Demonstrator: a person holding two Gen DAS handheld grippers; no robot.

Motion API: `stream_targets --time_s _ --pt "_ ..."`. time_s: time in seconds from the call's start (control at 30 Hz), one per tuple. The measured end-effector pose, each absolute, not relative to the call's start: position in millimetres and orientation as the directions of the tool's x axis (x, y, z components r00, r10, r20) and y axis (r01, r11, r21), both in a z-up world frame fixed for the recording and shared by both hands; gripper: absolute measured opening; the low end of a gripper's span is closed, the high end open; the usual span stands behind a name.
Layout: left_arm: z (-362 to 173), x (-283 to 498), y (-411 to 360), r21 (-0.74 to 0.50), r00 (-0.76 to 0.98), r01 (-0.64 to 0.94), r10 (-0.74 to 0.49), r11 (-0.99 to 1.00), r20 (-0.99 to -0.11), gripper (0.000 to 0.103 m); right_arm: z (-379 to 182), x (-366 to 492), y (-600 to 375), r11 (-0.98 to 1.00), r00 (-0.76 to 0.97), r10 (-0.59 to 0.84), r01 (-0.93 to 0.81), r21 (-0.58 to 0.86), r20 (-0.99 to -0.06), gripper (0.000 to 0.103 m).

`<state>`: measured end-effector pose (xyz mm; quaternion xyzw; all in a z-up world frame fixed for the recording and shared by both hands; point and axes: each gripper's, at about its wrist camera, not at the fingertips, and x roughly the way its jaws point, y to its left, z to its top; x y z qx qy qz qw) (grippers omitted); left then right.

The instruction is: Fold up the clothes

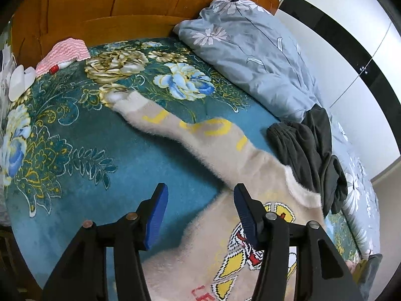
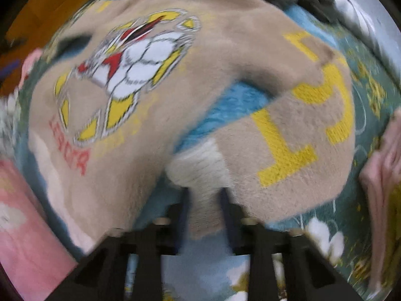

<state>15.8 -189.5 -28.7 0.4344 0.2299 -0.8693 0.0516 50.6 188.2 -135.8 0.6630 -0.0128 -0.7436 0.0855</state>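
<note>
Fuzzy beige sweater (image 2: 155,115) lies face-up on the bed (image 1: 75,135), its white cuff (image 2: 200,173) pinched in the right gripper's (image 2: 204,200) jaws at 6 o'clock, so it may slip free, while the left gripper (image 1: 199,208) hovers wide open, one sleeve (image 1: 180,125) still sprawled toward 11 o'clock.

One beige sweater (image 1: 225,245) lies on one bed (image 1: 82,175), alongside one dark garment (image 1: 310,155), one grey-blue floral pillow (image 1: 250,50), one pink-and-white striped cloth (image 1: 64,52), and two grippers.
</note>
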Motion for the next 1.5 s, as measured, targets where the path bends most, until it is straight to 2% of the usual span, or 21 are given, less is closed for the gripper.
stream_targets --time_s 0.1,0.2,0.33,0.4,0.53,0.87,1.0,1.27,1.5 --pt "-29.1 17.1 -192.5 -0.372 -0.620 0.298 0.119 -0.879 -0.776 0.058 -115.0 38.3 209.0 -0.980 -0.129 -0.200 0.029 0.198 -0.971 0.003" --pt "-31.0 17.5 -196.6 -0.392 -0.616 0.315 0.127 -0.865 -0.777 0.058 -80.5 20.7 236.4 -0.925 -0.214 -0.351 -0.074 0.374 -0.911 0.003" --pt "-34.0 17.4 -200.9 -0.408 -0.610 0.334 0.135 -0.850 -0.781 0.058 -35.7 -4.9 267.4 -0.773 -0.363 -0.543 -0.136 0.620 -0.757 0.000" --pt "-35.5 17.3 -202.8 -0.419 -0.609 0.342 0.141 -0.841 -0.780 0.058 -17.8 -16.0 266.5 -0.709 -0.407 -0.605 -0.117 0.696 -0.685 0.001" --pt "-39.6 16.8 -205.1 -0.429 -0.599 0.354 0.150 -0.831 -0.786 0.059 -1.2 -39.7 241.2 -0.624 -0.432 -0.682 -0.076 0.778 -0.590 0.001" --pt "-58.0 13.7 -218.9 -0.477 -0.576 0.423 0.178 -0.771 -0.798 0.060 9.4 -130.9 145.2 -0.509 -0.445 -0.761 -0.040 0.860 -0.471 0.001" --pt "-63.0 10.3 -221.9 -0.489 -0.573 0.433 0.188 -0.758 -0.798 0.060 -2.0 -158.7 104.2 -0.535 -0.422 -0.754 -0.050 0.843 -0.503 0.001" --pt "-84.1 -0.1 -230.6 -0.514 -0.548 0.468 0.220 -0.719 -0.807 0.060 -91.2 -191.1 49.1 -0.616 -0.287 -0.713 -0.180 0.767 -0.640 0.001" --pt "-99.0 -4.8 -246.5 -0.581 -0.561 0.508 0.268 -0.636 -0.783 0.060 -143.1 -202.4 31.6 -0.669 -0.215 -0.673 -0.231 0.707 -0.708 0.001"
